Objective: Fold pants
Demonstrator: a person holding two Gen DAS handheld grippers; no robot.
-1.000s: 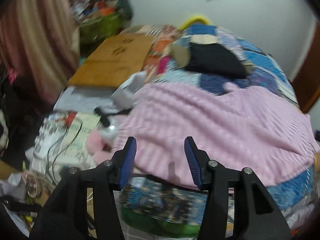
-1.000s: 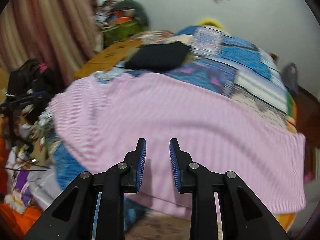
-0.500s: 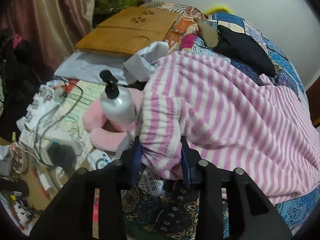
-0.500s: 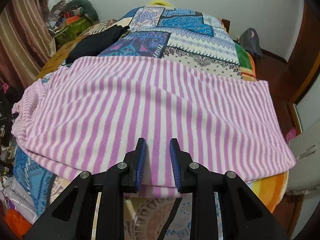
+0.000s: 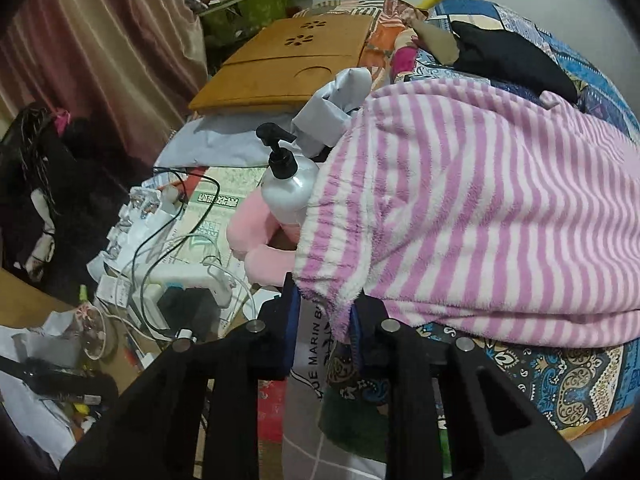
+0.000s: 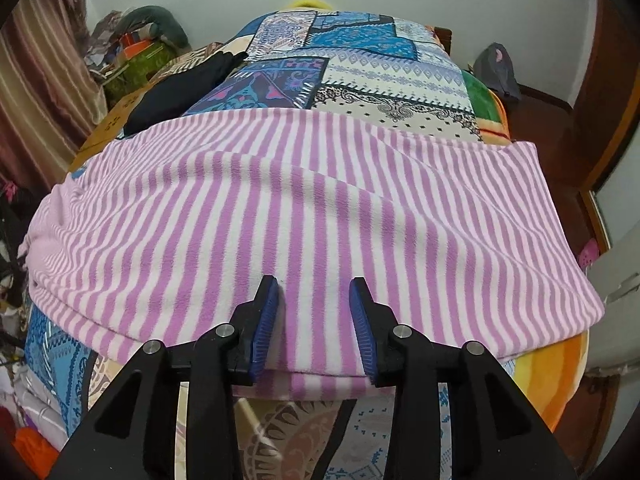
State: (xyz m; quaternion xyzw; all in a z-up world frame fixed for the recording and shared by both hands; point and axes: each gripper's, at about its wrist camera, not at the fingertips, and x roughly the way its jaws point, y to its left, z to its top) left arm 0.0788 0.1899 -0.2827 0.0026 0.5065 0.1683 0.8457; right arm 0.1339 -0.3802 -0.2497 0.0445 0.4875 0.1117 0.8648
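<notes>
The pink and white striped fleece pants (image 6: 304,208) lie spread across the patchwork bed, from left to right edge. In the left wrist view the pants' waistband end (image 5: 336,276) hangs over the bed's left edge. My left gripper (image 5: 324,312) is shut on that waistband corner. My right gripper (image 6: 314,312) is open over the near edge of the pants, its blue pads (image 6: 266,320) resting on the fabric with nothing pinched between them.
A white pump bottle (image 5: 286,184) and a pink plush (image 5: 256,236) sit beside the bed's left edge, with cables and a power strip (image 5: 176,280). A wooden lap tray (image 5: 296,64) and a black garment (image 5: 508,56) lie at the far end. The patchwork bedspread (image 6: 360,64) lies under the pants.
My left gripper closed on the waistband corner and has stayed there. My right gripper has opened wide over the pants' near edge.
</notes>
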